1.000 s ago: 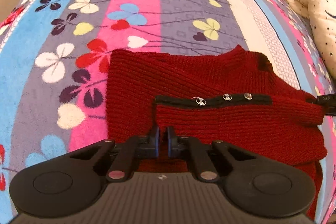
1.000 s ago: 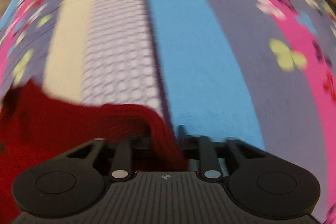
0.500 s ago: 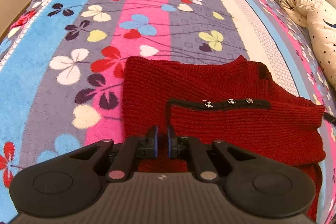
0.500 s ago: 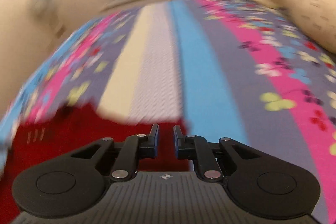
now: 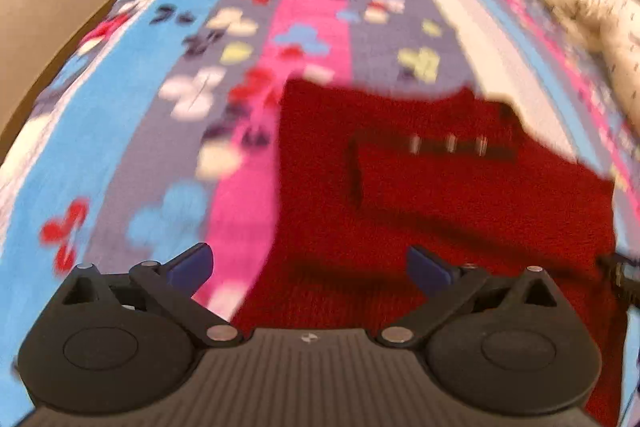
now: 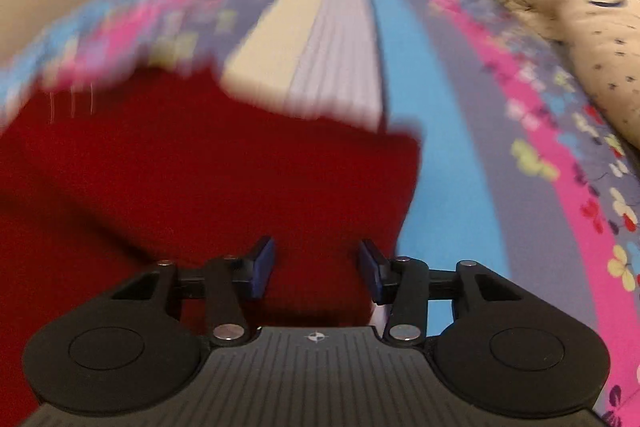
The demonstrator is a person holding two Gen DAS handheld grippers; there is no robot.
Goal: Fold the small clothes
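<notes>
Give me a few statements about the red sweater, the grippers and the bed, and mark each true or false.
1. The left gripper is open. True.
2. The right gripper is clamped on the sweater. False: its jaws stand apart, holding nothing.
3. The sweater lies on a striped, flowered bedspread. True.
4. The sweater is blue. False: it is red.
5. A speckled pillow lies right of the sweater. True.

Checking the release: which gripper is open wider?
The left gripper; its fingers stand much farther apart than the right gripper's. Both hold nothing over the red sweater.
</notes>
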